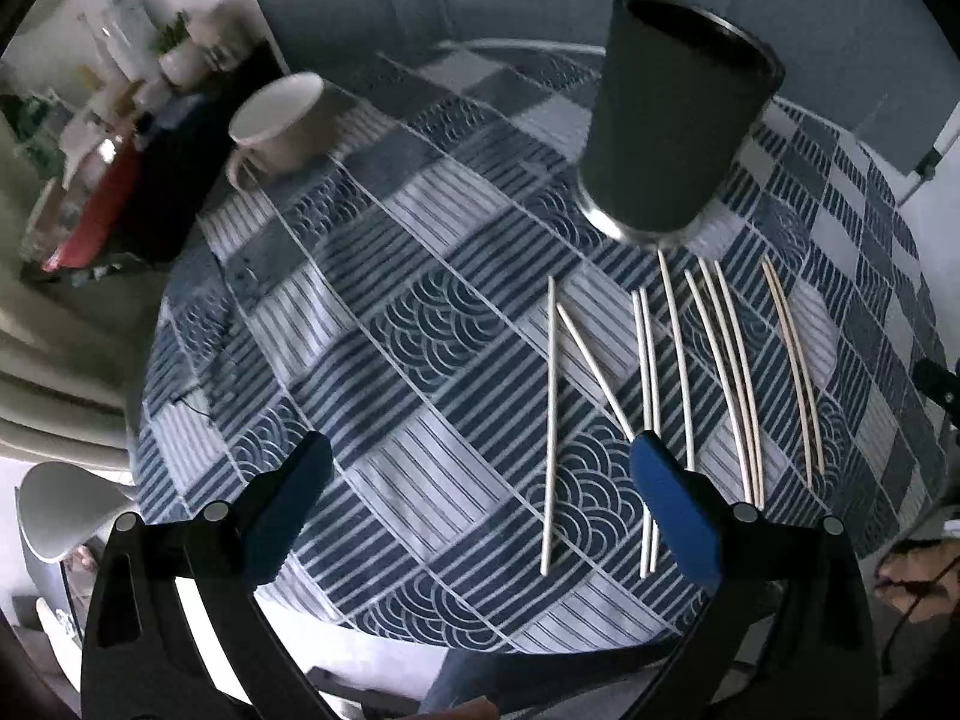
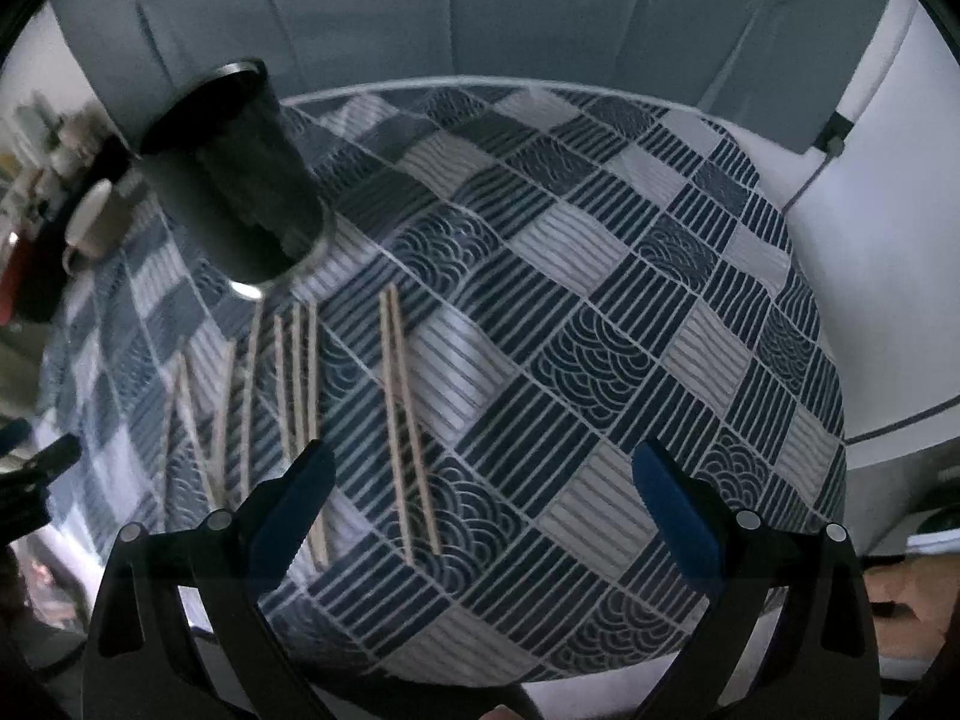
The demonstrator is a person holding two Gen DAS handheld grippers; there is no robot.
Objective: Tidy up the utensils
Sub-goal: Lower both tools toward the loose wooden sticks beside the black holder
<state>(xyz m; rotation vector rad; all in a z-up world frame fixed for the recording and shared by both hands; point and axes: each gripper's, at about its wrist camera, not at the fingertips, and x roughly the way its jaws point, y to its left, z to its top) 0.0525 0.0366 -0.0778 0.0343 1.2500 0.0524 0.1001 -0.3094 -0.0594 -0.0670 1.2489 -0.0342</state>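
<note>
Left wrist view: your left gripper [image 1: 480, 495] is spread wide above the round table [image 1: 420, 360], which carries a blue-and-white patterned cloth; nothing sits between its blue fingers [image 1: 675, 507]. The chopsticks [image 1: 645, 432] lie loose on the cloth, side by side, ahead and to the right of the gripper; the right finger overlaps the near ends of a few in the picture, though you cannot tell whether it touches them. A tall dark cup [image 1: 672, 114] stands upright just beyond their far ends; a white mug [image 1: 282, 126] stands well apart at the far left, near a cluttered shelf [image 1: 108, 120].

Right wrist view: your right gripper [image 2: 483, 498] is likewise wide open and empty above the cloth; the chopsticks [image 2: 405, 420] lie ahead and to the left, the nearest pair between the fingers in the picture; the dark cup [image 2: 234, 180] stands beyond them at upper left; the white mug [image 2: 93, 228] shows blurred at the left edge.
</note>
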